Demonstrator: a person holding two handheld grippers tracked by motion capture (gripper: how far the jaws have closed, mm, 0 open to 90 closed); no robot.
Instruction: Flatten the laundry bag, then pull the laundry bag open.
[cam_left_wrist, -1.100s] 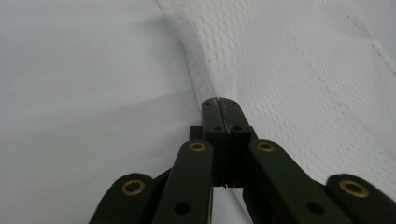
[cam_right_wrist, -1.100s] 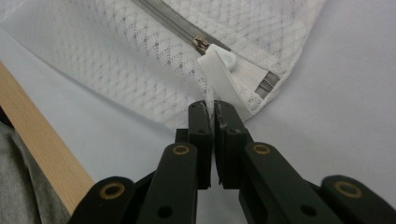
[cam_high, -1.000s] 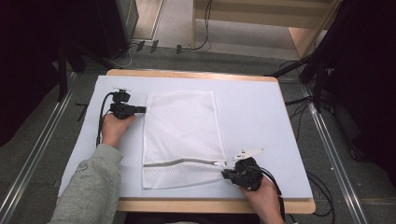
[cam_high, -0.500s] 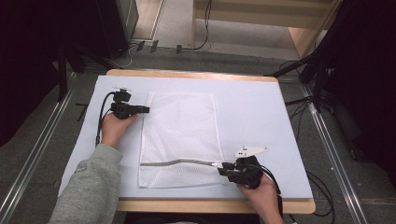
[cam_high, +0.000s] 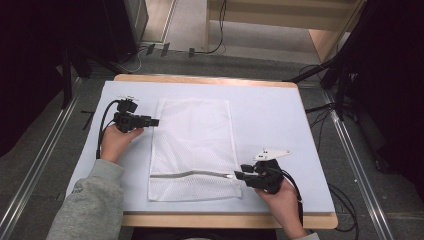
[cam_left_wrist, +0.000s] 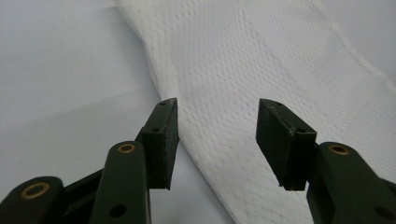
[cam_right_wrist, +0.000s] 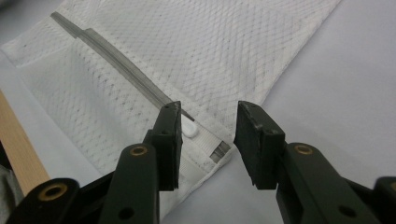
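Observation:
A white mesh bag (cam_high: 192, 145) with a grey zipper (cam_high: 187, 174) lies flat on the white table cover (cam_high: 270, 120). My left gripper (cam_high: 155, 121) is at the bag's left edge, open, its jaws having just been opening. In the left gripper view the left gripper (cam_left_wrist: 217, 123) hovers over the bag's edge (cam_left_wrist: 261, 51) without pressing it. My right gripper (cam_high: 239, 175) sits at the zipper's right end, open, its jaws also having just been opening. In the right gripper view the right gripper (cam_right_wrist: 208, 128) frames the white zipper pull (cam_right_wrist: 189, 129) and the bag's corner (cam_right_wrist: 210, 42), pads off the cloth.
The table's wooden front edge (cam_high: 225, 220) runs close below the bag. Cables (cam_high: 345, 200) trail off the right side. Metal rails (cam_high: 360, 165) flank the table on the floor, and dark stands (cam_high: 345, 65) and a wooden unit (cam_high: 320, 30) are behind it.
Both grippers were shut on the bag a second ago and have let go; their jaws now stand apart. The left hand has lifted slightly; the right hand has stayed put.

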